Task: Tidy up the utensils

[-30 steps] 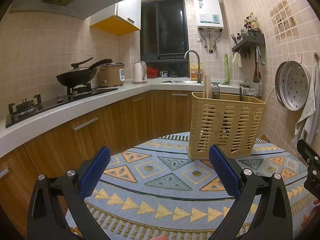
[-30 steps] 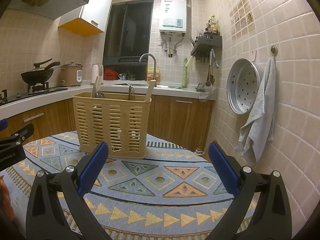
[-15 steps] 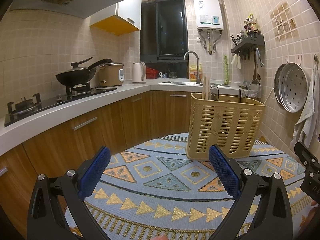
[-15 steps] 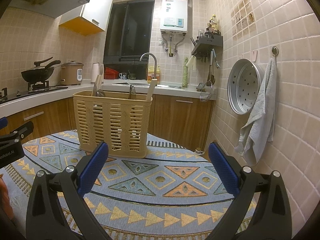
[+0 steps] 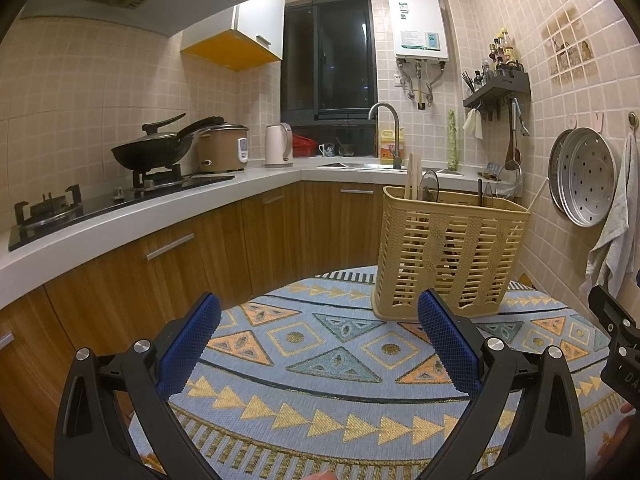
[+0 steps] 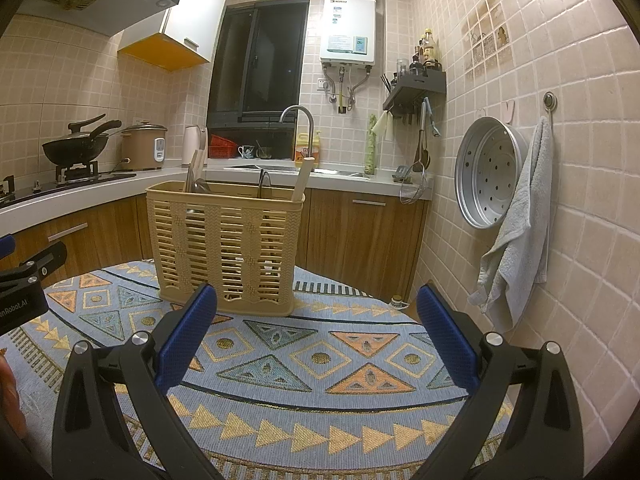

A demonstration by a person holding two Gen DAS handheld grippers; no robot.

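Left wrist view: left gripper (image 5: 319, 330) and right gripper (image 6: 317, 320) both released, empty; basket (image 5: 446, 256) at one o'clock; approach looks next.

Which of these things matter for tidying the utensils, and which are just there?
Job:
beige slatted plastic basket
wooden and metal utensils standing inside it
left gripper, right gripper, both open

Just there:
black wok
grey hanging towel
round perforated metal tray
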